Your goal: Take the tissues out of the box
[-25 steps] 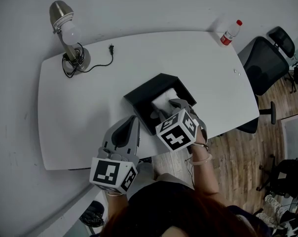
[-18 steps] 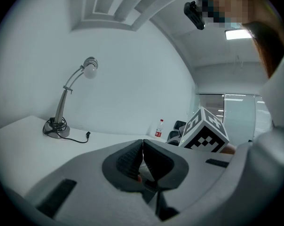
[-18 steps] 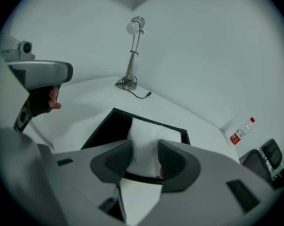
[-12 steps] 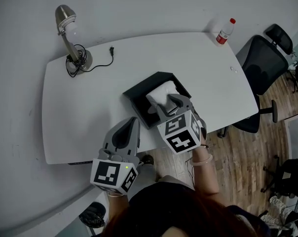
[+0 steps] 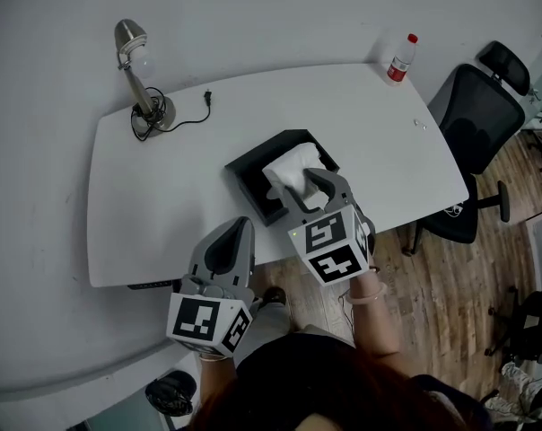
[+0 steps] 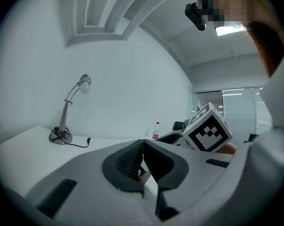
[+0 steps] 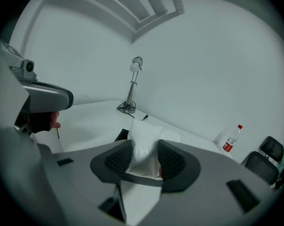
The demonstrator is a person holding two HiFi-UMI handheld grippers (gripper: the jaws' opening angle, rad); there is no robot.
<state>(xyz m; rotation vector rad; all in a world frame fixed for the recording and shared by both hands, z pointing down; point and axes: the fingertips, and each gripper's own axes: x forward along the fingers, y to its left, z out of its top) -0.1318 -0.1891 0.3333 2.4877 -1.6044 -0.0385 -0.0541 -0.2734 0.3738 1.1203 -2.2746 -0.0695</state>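
A black open box [image 5: 253, 182] sits near the front edge of the white table [image 5: 163, 187]. A white wad of tissues [image 5: 291, 171] stands up out of it, and my right gripper [image 5: 309, 187] is shut on it from the near side. In the right gripper view the tissues [image 7: 143, 142] fill the gap between the two pads, with a corner of the box [image 7: 120, 136] below. My left gripper [image 5: 236, 232] hovers at the table's front edge, left of the box. Its jaws [image 6: 142, 147] meet at the tips with nothing between them.
A desk lamp [image 5: 136, 70] with its cord stands at the table's back left. At the back right corner is a plastic bottle with a red cap [image 5: 398, 59]. A black office chair [image 5: 473, 119] is beside the table's right end, over wooden floor.
My right gripper has lifted, drawing the tissues higher out of the box. The left gripper has shifted a little along the table's front edge.
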